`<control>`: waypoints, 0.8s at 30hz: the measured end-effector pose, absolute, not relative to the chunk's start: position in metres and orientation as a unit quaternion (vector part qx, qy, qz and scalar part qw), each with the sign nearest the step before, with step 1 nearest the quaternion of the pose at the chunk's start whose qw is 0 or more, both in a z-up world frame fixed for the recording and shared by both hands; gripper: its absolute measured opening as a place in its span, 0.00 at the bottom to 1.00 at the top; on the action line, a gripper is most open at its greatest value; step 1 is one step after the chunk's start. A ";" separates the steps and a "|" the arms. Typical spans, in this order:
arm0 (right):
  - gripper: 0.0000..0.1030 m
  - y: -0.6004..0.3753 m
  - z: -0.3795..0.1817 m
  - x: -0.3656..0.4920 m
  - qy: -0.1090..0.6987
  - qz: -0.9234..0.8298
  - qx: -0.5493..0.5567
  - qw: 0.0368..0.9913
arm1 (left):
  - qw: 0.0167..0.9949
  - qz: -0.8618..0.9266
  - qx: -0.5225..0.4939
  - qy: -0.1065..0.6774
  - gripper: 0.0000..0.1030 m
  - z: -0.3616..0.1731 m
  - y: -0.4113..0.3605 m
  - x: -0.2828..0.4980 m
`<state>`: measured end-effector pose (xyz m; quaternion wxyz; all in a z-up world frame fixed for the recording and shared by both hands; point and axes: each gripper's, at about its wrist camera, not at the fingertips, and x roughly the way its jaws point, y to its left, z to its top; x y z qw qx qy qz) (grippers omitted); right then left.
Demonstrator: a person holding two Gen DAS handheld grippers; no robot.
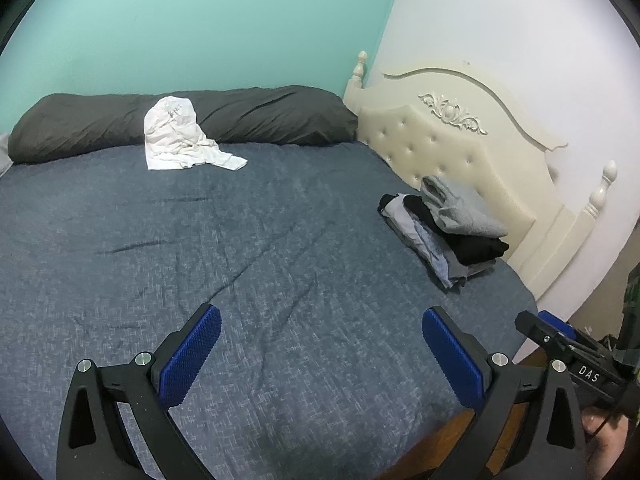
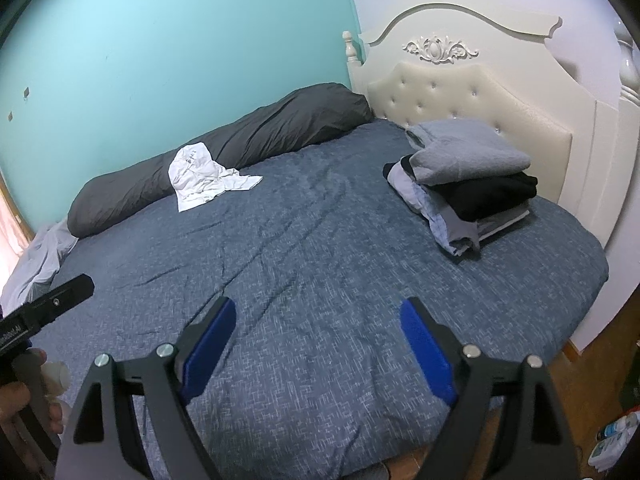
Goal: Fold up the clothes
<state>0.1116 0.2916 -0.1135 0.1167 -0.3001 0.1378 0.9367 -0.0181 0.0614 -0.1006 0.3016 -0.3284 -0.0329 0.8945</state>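
Blue-covered bed with crumpled white garment, folded clothes stack, dark bolster.

Wide bare stretch of blue bed cover ahead of both hand-held grippers, only shallow wrinkles. Far edge blocked by long dark bolster along teal wall, crumpled white garment leaning on it. Right side: stack of folded clothes against cream headboard. Gap between garment and stack open.
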 end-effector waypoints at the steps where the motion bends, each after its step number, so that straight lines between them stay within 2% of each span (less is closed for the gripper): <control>1: 0.83 0.291 -0.113 0.113 0.137 0.937 -0.299 0.117 | 0.301 0.895 -0.329 -0.031 1.00 -0.101 0.061 -0.017; 24: 0.84 0.283 -0.106 0.132 0.136 0.941 -0.291 0.106 | 0.282 0.903 -0.325 -0.001 1.00 -0.093 0.062 0.006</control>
